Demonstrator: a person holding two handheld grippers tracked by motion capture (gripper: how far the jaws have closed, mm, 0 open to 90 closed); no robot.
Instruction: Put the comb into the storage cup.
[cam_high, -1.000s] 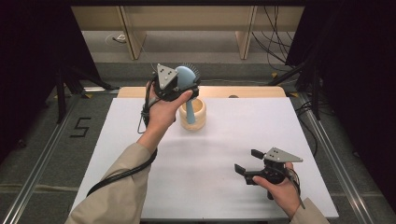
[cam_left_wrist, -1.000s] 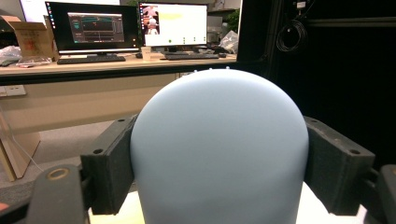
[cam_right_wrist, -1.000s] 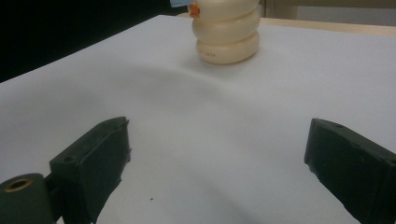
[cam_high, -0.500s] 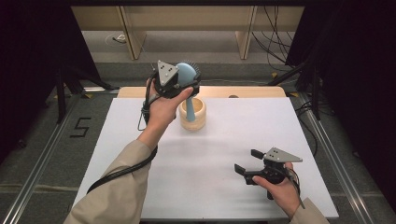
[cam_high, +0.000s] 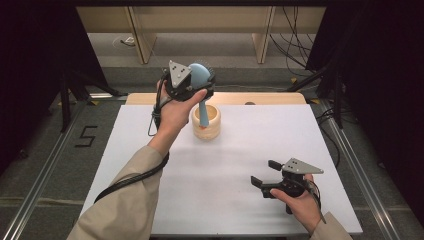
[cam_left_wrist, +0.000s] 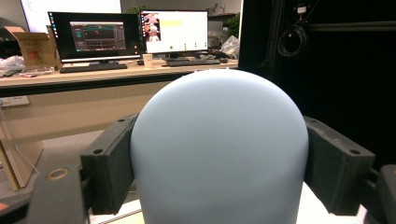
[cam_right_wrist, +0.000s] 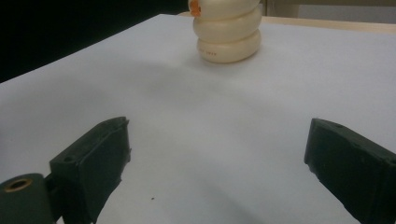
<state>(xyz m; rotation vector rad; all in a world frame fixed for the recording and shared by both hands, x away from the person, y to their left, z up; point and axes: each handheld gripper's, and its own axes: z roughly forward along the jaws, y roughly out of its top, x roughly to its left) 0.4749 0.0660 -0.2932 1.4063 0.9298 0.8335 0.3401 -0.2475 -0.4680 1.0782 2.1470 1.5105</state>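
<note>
My left gripper (cam_high: 196, 82) is raised over the far middle of the table, shut on the rounded head of a light blue brush (cam_high: 201, 75). In the left gripper view both black pads press the sides of the blue brush head (cam_left_wrist: 219, 144). The brush handle (cam_high: 204, 107) hangs down with its lower end in the mouth of a cream ribbed cup (cam_high: 207, 127). An orange spot (cam_high: 198, 118) shows at the cup's rim. My right gripper (cam_high: 265, 172) rests low over the table at the front right, open, with nothing between its jaws (cam_right_wrist: 215, 172). The cream cup (cam_right_wrist: 229, 37) stands ahead of it.
The white table top (cam_high: 240, 150) spreads between the cup and my right gripper. A wooden strip (cam_high: 265, 98) runs along its far edge. Metal rails (cam_high: 45, 160) and black stands flank the table. Desks with monitors (cam_left_wrist: 93, 35) stand beyond.
My left gripper has lifted the brush slightly, so the handle sits higher in the cup. My right gripper has kept still.
</note>
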